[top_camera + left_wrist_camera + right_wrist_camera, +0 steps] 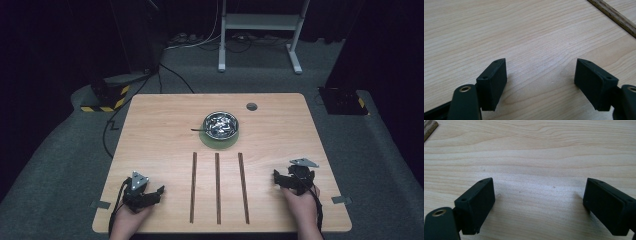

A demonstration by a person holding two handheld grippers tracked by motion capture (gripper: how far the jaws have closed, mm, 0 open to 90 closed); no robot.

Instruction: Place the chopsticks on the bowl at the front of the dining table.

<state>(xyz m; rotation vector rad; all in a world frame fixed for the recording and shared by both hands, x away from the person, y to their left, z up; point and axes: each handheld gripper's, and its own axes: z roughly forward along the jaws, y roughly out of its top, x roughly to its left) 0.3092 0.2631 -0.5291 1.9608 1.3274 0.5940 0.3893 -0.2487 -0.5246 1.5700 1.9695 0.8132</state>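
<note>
Wooden surface (pixel 165 125), steel bowl (pixel 220 125) at twelve o'clock. Left gripper (pixel 540 82) at seven, right gripper (pixel 539 206) at five, fingers wide, holding nothing.

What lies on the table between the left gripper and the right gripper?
In the high view, three dark wooden strips lie side by side on the table between the left gripper and the right gripper.

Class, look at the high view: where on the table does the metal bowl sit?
In the high view the metal bowl sits on a round green mat at the table's far middle, just beyond the three dark strips and left of the grey disc.
</note>
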